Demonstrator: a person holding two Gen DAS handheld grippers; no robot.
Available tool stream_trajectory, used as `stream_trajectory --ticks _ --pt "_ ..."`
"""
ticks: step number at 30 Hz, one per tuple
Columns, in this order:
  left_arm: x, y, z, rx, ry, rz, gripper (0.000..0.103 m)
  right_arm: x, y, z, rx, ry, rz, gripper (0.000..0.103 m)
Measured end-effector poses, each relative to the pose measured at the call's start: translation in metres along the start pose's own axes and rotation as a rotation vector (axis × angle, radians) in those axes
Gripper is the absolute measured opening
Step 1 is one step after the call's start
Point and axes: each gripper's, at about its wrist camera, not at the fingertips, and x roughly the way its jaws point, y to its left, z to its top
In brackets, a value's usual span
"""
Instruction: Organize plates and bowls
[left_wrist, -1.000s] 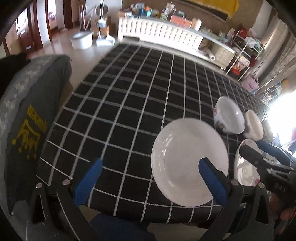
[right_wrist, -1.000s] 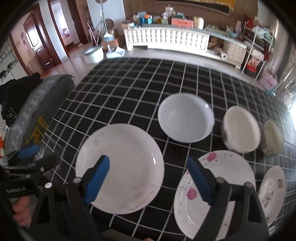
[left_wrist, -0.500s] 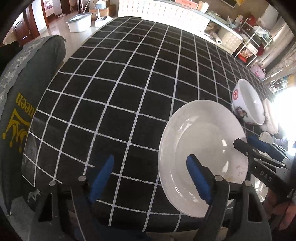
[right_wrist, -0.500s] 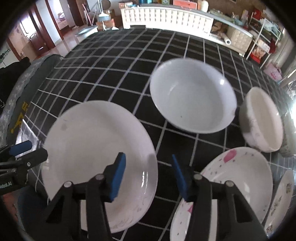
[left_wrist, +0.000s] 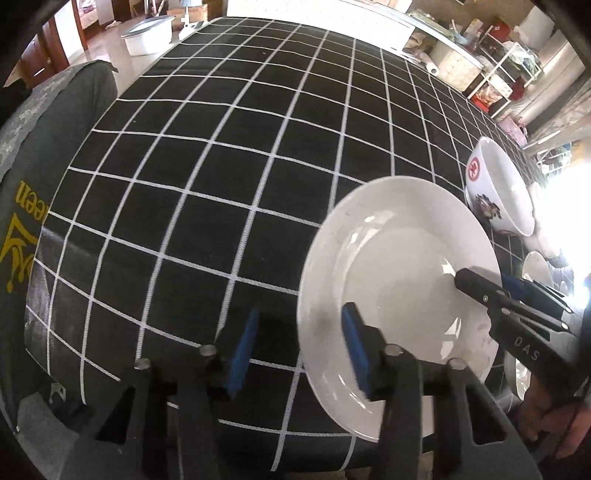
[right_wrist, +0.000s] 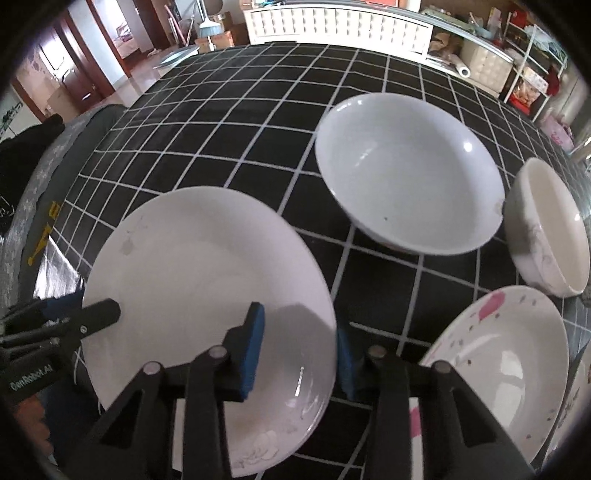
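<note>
**Both grippers closing on one plate's rim**

On the checked tabletop (right_wrist: 229, 122), at its near edge, a white plate (right_wrist: 199, 280) is lying flat, and both grippers are straddling its rim from opposite sides. Seen from the right wrist, the right gripper (right_wrist: 299, 350) is sitting at the plate's 4 o'clock edge, one blue pad over the plate, the other outside the rim over the cloth; the left gripper (right_wrist: 85, 314) is reaching in at 9 o'clock. Seen from the left wrist, the left gripper (left_wrist: 299, 350) is bracketing the plate's (left_wrist: 399, 280) 8 o'clock rim in the same way, and the right gripper (left_wrist: 491, 291) is entering at 3 o'clock. Both have just been closing and are standing narrow, with the rim between the pads; whether the pads are pressing on it yet I cannot tell. At 1 o'clock from the plate a large white bowl (right_wrist: 406, 173) is standing, a smaller bowl (right_wrist: 550, 229) just beside it at 3 o'clock. A pink-spotted plate (right_wrist: 506, 354) is lying nearer, apart from the white plate.
</note>
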Motion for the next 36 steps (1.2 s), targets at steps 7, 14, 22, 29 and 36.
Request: stream_trajectory --ticks 7,14,22,29,36 --pt "-0.005 -0.016 -0.003 0.033 -0.018 -0.009 0.032 -0.001 0.004 0.000 0.010 0.002 -0.002 0.038" --pt "-0.005 -0.020 -0.005 0.021 -0.013 -0.013 0.032 -0.004 0.009 0.000 0.028 -0.005 -0.011 0.038" --pt "-0.013 -0.020 -0.014 0.047 -0.026 -0.013 0.032 -0.001 0.006 -0.006 0.060 0.026 -0.034 0.038" --pt "-0.007 -0.021 -0.016 0.067 -0.016 -0.025 0.032 0.002 0.005 -0.011 0.079 0.042 -0.041 0.038" --pt "-0.046 -0.016 -0.017 0.062 -0.101 -0.004 0.032 -0.046 0.004 -0.009 0.054 -0.075 -0.054 0.038"
